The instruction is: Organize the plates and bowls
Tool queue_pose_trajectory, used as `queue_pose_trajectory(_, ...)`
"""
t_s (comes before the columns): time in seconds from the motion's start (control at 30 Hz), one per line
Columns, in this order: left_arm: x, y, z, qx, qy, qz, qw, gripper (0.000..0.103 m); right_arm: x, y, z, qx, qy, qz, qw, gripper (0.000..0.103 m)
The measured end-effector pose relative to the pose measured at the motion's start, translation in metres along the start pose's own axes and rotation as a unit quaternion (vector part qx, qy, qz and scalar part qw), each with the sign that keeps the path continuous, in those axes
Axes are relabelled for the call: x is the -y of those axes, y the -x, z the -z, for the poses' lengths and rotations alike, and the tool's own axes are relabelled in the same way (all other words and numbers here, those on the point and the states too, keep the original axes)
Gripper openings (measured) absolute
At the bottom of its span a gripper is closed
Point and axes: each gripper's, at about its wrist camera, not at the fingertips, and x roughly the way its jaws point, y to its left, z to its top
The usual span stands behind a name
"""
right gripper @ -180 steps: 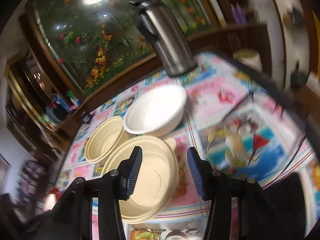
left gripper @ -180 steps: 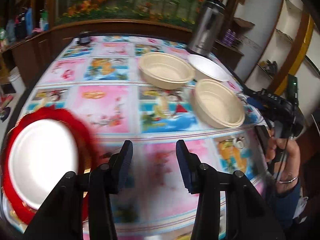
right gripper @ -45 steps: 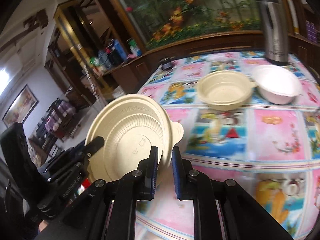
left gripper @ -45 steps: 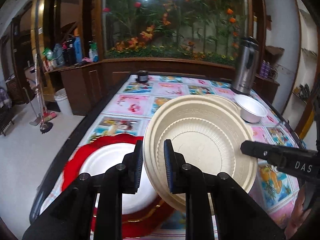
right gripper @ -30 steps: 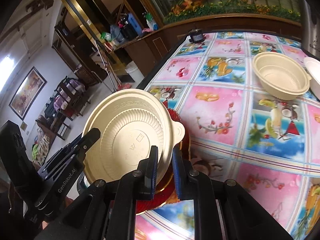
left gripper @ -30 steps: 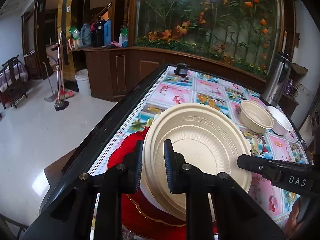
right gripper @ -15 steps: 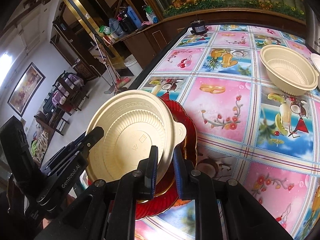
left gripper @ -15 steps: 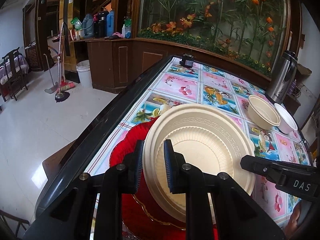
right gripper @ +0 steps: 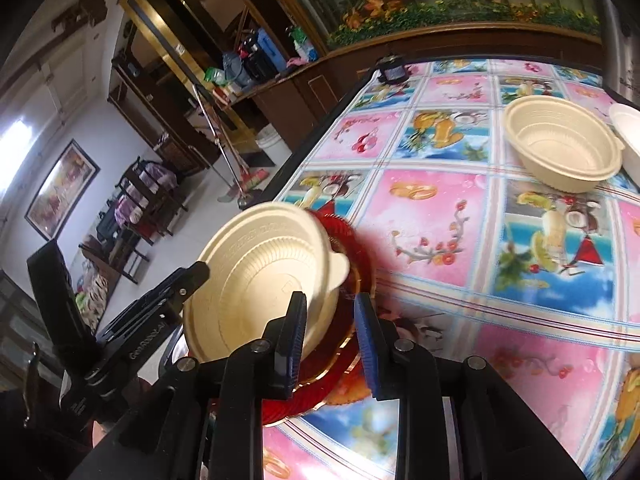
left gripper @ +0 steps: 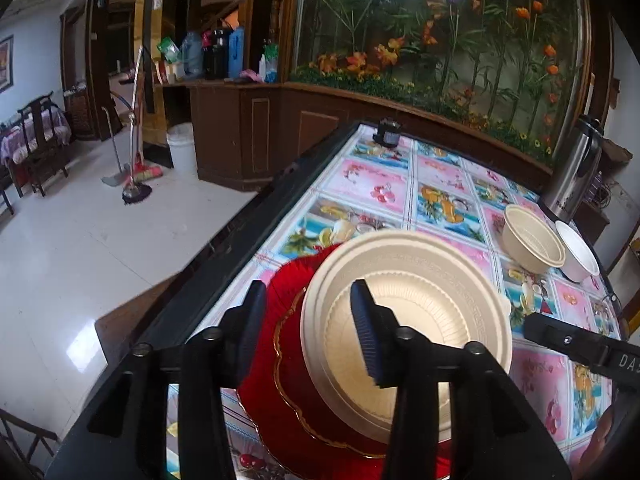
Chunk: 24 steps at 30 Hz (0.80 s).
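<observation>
So both grippers just let go. Half a second back each one was pinching the rim of the cream bowl (left gripper: 404,312), one from either side; now the jaws are opening on both.

Starting on the left: the left gripper (left gripper: 308,328) has its jaws spread a fair way, straddling the near rim, one pad outside the bowl and one over the inside, neither looking like it's pressing. The bowl itself sits on the red plate (left gripper: 304,400) near the table's (left gripper: 248,248) left edge, stacked over the white plate that was showing there a few seconds ago.

Moving right: the right gripper (right gripper: 330,336) is parted less, and the bowl's rim with its little tab (right gripper: 338,268) sits just ahead of the left pad rather than squeezed between the two. In that view the bowl looks tilted, might just be the lens.

Further right, the second cream bowl (left gripper: 532,240) and the white bowl (left gripper: 578,252) wait by the steel flask (left gripper: 570,172), well apart from the stack. My guess: first bowl is placed, those two come next.
</observation>
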Motion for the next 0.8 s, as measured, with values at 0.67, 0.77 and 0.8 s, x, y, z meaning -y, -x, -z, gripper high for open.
queue_pose_trajectory(0.67, 0.19, 0.016, 0.04, -0.052, -0.189, 0.181, 0.9638, 0.058, 0.175, 0.095, 0.022, 0.091, -0.17, 0.064, 0.979, 0.031)
queue_pose_trajectory(0.77, 0.226, -0.01, 0.046, -0.08, -0.214, 0.186, 0.9557, 0.057, 0.204, 0.118, 0.019, 0.11, -0.195, 0.091, 0.97, 0.032)
queue_pose_trajectory(0.8, 0.241, -0.022, 0.046, -0.085, -0.226, 0.185, 0.9526, 0.057, 0.213, 0.125, 0.016, 0.116, -0.2, 0.102, 0.967, 0.032)
